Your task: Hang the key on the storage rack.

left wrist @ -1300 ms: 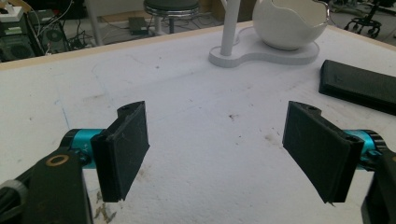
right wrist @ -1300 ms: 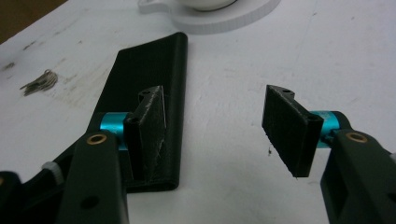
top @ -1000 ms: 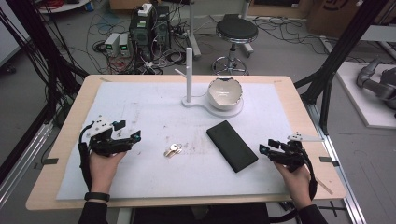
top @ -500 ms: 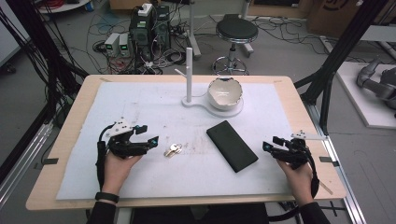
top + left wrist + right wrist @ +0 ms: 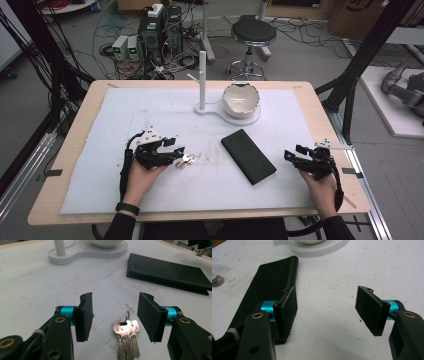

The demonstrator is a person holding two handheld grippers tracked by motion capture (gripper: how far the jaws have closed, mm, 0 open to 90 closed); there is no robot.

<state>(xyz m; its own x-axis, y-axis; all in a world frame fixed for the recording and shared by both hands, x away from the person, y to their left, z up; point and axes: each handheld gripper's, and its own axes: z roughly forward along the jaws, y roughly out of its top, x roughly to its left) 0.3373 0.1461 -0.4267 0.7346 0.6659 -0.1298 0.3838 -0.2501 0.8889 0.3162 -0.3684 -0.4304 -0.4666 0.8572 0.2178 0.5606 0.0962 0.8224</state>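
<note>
A small bunch of silver keys (image 5: 185, 160) lies on the white mat, left of centre. My left gripper (image 5: 176, 152) stands open right at the keys; in the left gripper view the keys (image 5: 127, 336) lie flat between its two black jaws, nearer the right one, untouched. A flat black wallet (image 5: 248, 155) lies at an angle in the middle of the mat. My right gripper (image 5: 292, 155) is open just right of the wallet; in the right gripper view the wallet (image 5: 272, 282) lies behind the left jaw, with bare mat between the jaws.
A white stand with an upright post (image 5: 202, 75) and a white bowl (image 5: 240, 99) on its base sits at the back centre. The wooden table edge (image 5: 200, 216) runs along the front. In the right gripper view a key ring (image 5: 217, 280) shows at far left.
My left gripper has moved right across the mat until its open jaws stand around the keys. The right gripper has stayed almost still beside the wallet.
</note>
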